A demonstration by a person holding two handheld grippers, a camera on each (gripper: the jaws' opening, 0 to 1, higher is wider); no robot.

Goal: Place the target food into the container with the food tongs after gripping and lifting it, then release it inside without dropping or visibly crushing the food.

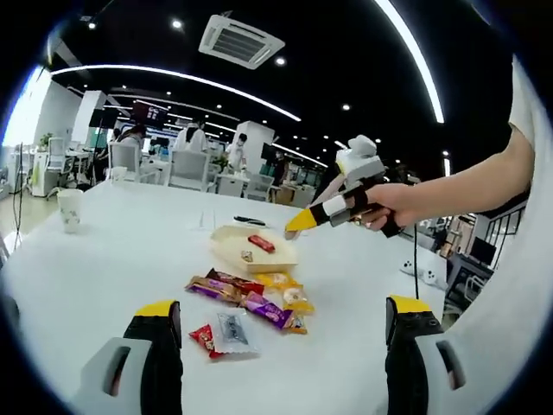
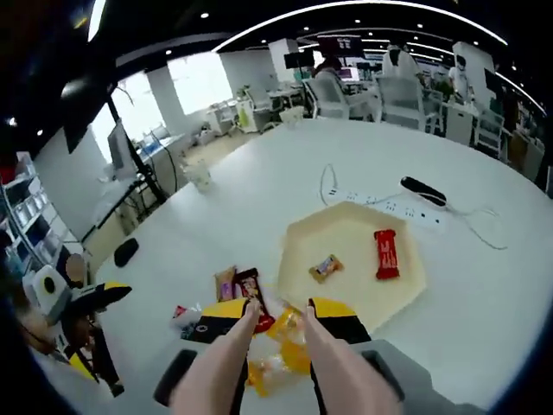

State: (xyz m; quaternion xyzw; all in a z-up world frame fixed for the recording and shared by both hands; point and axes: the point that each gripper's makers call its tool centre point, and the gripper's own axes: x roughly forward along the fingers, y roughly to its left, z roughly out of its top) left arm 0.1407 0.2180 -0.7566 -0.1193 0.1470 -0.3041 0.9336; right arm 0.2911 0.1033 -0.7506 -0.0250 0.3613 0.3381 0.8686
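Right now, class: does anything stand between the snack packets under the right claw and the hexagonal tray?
Nothing visible does. The right claw hangs over the pile of wrapped snack packets, and the pale yellow hexagonal tray lies just beyond, with bare white table around it.

Black jaws capped in yellow are seen on the left gripper (image 1: 281, 324), with grey-white housings at five and seven o'clock. The right gripper (image 1: 298, 222) is built alike, black, white and yellow. A white short sleeve (image 1: 524, 99) is worn.
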